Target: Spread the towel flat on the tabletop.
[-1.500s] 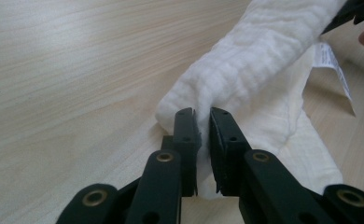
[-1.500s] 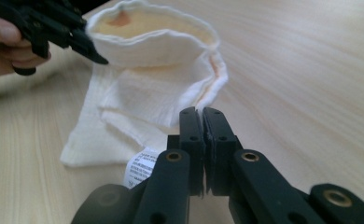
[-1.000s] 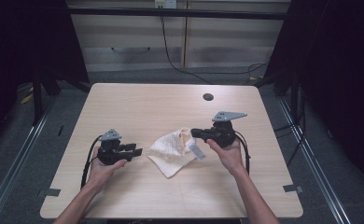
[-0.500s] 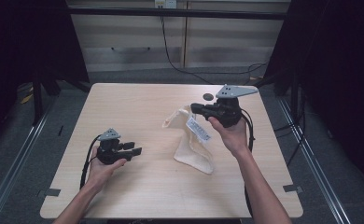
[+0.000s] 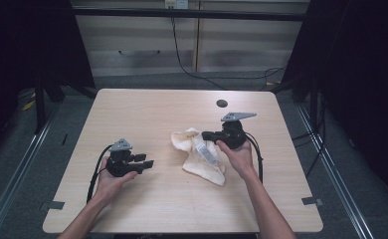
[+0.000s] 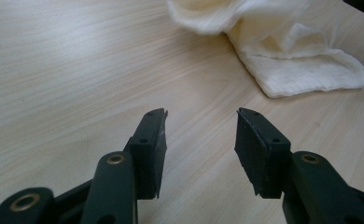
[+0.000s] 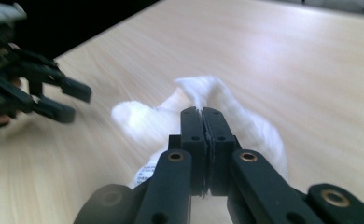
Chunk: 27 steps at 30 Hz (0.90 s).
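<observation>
A cream cloth (image 5: 202,162) with a small white label lies crumpled in the middle of the wooden table (image 5: 147,114). My right gripper (image 5: 208,135) is shut on a fold of the cloth's upper part, and the fabric (image 7: 259,133) bunches around the closed tips (image 7: 202,112). The cloth's far end rests on the tabletop. My left gripper (image 5: 147,163) sits low over the table to the left of the cloth. Its jaws (image 6: 201,126) have just been opening and nothing is between them. The cloth (image 6: 287,60) lies beyond them, apart. The left gripper (image 7: 54,100) also shows in the right gripper view.
A small dark round disc (image 5: 222,103) sits on the table's far right part. Tape tabs mark the near corners (image 5: 55,204) (image 5: 312,200). Cables trail from both grippers. Dark floor surrounds the table, with cabinets behind.
My right gripper raised the cloth up and away, then came back down; the cloth now lies stretched out more to the right. The left hand has stayed put.
</observation>
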Tool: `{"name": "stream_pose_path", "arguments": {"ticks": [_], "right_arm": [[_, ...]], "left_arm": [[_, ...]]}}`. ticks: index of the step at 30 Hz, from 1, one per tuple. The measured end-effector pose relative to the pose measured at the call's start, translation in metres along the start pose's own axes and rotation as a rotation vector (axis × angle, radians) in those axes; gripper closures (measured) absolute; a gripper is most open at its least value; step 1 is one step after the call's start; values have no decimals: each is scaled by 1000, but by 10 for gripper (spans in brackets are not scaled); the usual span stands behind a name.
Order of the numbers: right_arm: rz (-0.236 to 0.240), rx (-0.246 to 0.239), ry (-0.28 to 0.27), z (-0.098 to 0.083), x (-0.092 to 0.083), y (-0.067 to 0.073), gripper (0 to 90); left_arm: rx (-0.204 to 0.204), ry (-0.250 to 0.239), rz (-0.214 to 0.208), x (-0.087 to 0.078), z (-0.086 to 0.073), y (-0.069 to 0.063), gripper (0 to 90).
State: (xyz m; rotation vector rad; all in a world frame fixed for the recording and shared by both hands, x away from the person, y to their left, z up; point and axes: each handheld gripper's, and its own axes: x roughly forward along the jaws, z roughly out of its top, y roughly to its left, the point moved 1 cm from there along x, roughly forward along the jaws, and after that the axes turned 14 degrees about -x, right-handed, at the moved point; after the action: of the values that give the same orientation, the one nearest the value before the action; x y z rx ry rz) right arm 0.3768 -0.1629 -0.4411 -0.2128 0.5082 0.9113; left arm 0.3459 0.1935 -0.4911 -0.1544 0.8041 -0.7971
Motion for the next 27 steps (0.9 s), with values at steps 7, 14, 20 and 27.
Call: {"name": "stream_pose_path", "arguments": {"ticks": [7, 14, 20, 27], "right_arm": [[-9, 51, 109, -44, 16, -6, 882], [4, 65, 173, -70, 23, -1, 881], [21, 37, 202, -73, 14, 19, 883], [32, 18, 207, -81, 1, 38, 882]], "left_arm": [[5, 9, -5, 4, -2, -4, 516], [5, 20, -5, 6, -3, -4, 505], [6, 44, -34, 11, -6, -10, 513], [21, 62, -98, 18, -11, -29, 556]]}}
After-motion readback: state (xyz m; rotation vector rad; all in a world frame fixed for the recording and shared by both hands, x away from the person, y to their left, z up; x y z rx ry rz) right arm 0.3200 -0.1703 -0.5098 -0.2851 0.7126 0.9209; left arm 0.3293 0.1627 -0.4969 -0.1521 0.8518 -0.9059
